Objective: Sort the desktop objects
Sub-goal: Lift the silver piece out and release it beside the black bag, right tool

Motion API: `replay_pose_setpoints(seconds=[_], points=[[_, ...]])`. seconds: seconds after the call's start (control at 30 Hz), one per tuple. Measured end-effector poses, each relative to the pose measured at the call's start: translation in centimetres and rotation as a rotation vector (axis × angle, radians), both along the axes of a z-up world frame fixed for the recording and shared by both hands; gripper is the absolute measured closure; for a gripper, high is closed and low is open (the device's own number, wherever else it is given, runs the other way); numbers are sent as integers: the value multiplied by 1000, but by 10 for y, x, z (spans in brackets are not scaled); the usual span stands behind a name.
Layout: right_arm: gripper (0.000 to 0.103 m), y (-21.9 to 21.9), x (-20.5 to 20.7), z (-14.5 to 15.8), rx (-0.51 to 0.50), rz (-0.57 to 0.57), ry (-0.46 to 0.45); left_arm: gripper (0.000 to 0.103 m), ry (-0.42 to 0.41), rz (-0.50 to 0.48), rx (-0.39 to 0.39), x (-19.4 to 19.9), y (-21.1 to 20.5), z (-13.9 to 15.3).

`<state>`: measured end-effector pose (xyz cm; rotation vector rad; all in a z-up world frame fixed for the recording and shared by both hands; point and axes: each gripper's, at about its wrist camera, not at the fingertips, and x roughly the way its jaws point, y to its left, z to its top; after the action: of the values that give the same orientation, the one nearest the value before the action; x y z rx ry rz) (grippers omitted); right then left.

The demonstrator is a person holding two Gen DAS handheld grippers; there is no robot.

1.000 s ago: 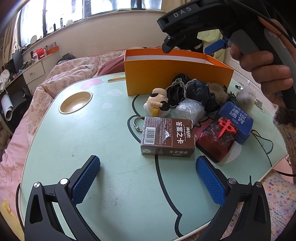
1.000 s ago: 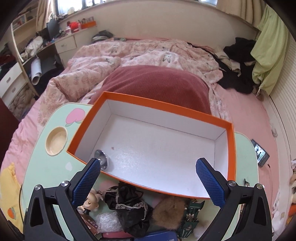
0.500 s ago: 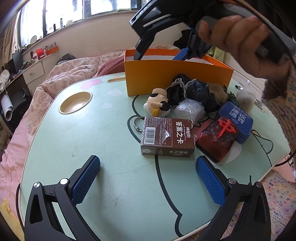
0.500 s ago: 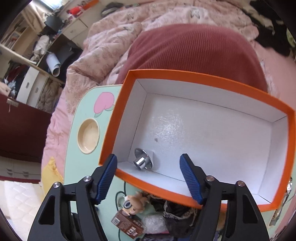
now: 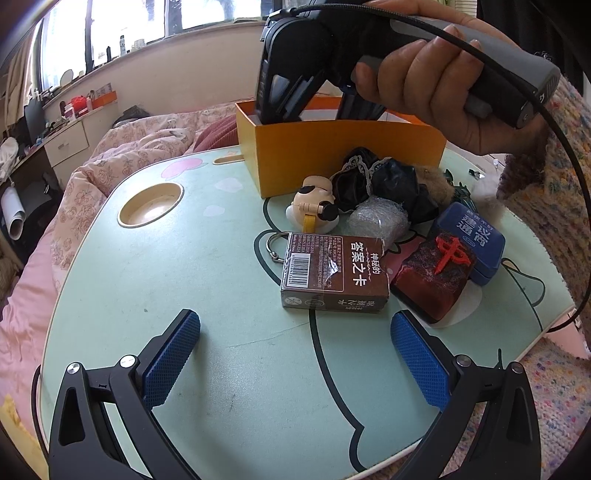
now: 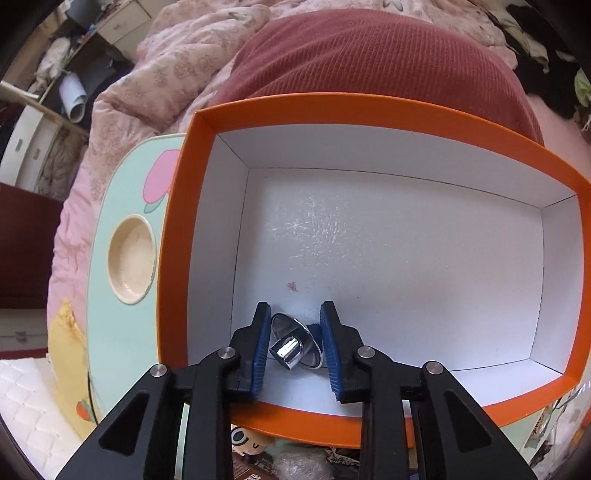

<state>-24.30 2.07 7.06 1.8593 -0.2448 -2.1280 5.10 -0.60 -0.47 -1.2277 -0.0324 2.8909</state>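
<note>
Inside orange box [image 6: 177,236], right gripper [image 6: 292,341] nearly closed around shiny chrome knob [image 6: 291,345], left gripper [image 5: 295,354] spread wide, holding nothing

The brown card box [image 5: 334,273] carried white Chinese print, its large characters reading 答案之卡 with 神秘的 beside them, plus a barcode and fine print too small to read. The red block [image 5: 434,280] bore a raised 中. The blue tin [image 5: 476,240] showed pale Chinese characters I could not make out for certain.

- Daylight is let in through a wide window [image 5: 122,33] at far left.
- A white drawer unit [image 5: 68,142] is tucked below it.
- A bed with pink floral bedding [image 5: 122,147] is seen behind.
</note>
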Motion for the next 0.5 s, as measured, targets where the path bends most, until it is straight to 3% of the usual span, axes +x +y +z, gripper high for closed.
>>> replay_pose_setpoints(seconds=[0.23, 0.4, 0.5], points=[[77, 27, 13, 25, -55, -49, 107, 0, 1, 0, 0, -1, -1, 1], [77, 80, 67, 73, -89, -75, 259, 0, 2, -1, 0, 0, 0, 1], [77, 110, 102, 79, -107, -77, 299, 0, 2, -1, 1, 0, 0, 1]])
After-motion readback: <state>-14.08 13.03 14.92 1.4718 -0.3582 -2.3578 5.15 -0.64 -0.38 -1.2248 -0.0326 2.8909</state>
